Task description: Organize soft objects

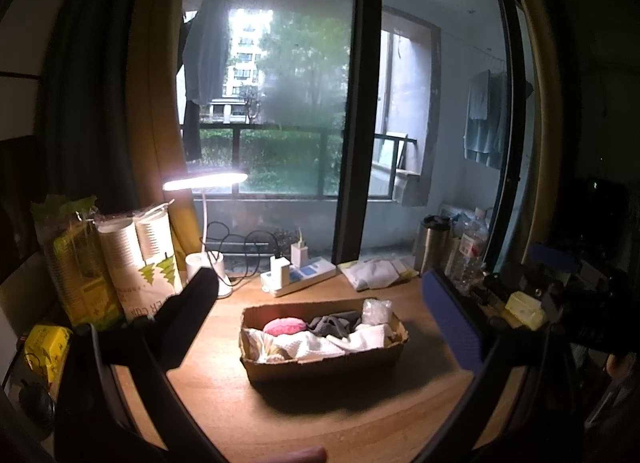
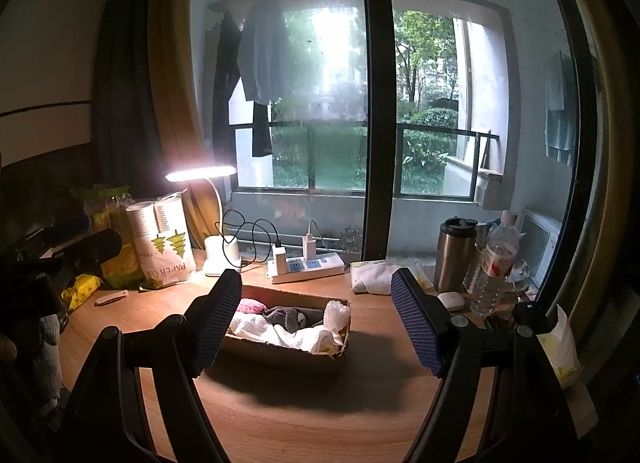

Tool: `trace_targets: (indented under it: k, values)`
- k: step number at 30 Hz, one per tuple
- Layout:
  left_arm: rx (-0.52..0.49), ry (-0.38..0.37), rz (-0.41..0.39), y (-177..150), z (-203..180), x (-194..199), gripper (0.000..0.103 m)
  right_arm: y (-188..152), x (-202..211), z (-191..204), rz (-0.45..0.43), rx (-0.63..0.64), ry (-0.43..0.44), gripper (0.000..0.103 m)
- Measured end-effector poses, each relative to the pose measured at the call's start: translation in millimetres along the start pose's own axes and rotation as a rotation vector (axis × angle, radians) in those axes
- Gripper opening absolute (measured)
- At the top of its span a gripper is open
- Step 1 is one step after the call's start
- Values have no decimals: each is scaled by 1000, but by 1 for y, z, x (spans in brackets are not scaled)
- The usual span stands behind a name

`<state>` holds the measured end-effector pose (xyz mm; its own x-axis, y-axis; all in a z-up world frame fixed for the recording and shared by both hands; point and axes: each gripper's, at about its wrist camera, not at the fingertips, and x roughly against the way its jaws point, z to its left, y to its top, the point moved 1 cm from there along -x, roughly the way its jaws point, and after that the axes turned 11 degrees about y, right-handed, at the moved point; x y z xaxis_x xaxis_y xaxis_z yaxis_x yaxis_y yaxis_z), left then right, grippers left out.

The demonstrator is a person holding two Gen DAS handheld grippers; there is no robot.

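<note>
Wooden desk point(image 2: 280, 415) by a big balcony window, desk lamp point(image 1: 204, 181) switched on, so only the middle was properly lit. Dead centre sat the cardboard box point(image 1: 320, 367), already stuffed with soft stuff: a pink puff point(image 1: 284, 326), a dark grey cloth point(image 1: 332, 322), white towels point(image 1: 312, 343) and a crinkly clear bag point(image 1: 376, 311) at the far right end. From what I could see, nothing soft was lying loose near the box, so my guess was this was either the end of the tidy-up or a pause before reaching for the folded white cloth point(image 2: 372, 275) back by the power strip point(image 2: 308, 265). If it's the latter, the next move would need a reach past the box.

Both tools hung above the desk, pointed slightly down at the box. Left gripper point(image 1: 320, 303) had its jaws wide apart with nothing between them, and right gripper point(image 2: 316, 315) was the same, spread wide and empty, neither touching the box.
</note>
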<state>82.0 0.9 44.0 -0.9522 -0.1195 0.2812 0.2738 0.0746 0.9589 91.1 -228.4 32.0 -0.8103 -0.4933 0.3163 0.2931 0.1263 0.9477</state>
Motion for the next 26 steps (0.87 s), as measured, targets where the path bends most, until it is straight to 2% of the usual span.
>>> trace_targets:
  k: [26]
  values:
    - [-8,-12,3,1,-5,-3,102,-2,-7,-3,10,0,3,80]
